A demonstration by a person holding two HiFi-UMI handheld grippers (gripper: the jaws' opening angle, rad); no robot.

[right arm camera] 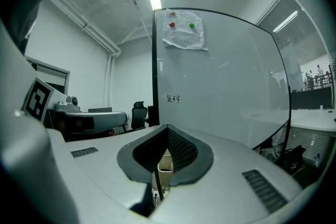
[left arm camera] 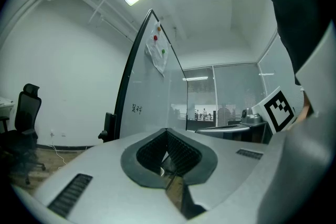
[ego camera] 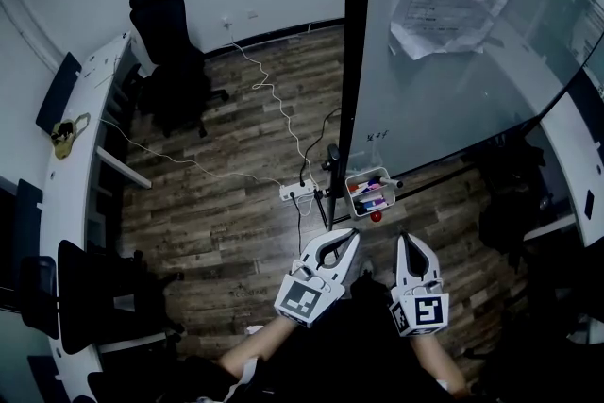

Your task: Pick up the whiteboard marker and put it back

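The left claw (ego camera: pixel 352 235) was closed, its tips meeting with nothing between them, and the right claw (ego camera: pixel 406 239) was likewise together and empty. Both hung side by side over the wooden floor (ego camera: pixel 236 203), near the foot of the whiteboard (ego camera: pixel 453 80). The marker (ego camera: pixel 372 200) lay among other pens in the small tray (ego camera: pixel 363 176) low on the whiteboard, just ahead of the claws and touched by neither.

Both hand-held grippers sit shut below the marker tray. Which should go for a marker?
Right, narrowly. The right hand-held gripper faces the whiteboard squarely, with the marker tray straight ahead past its shut jaws. The left hand-held gripper is about as near but points in at an angle.
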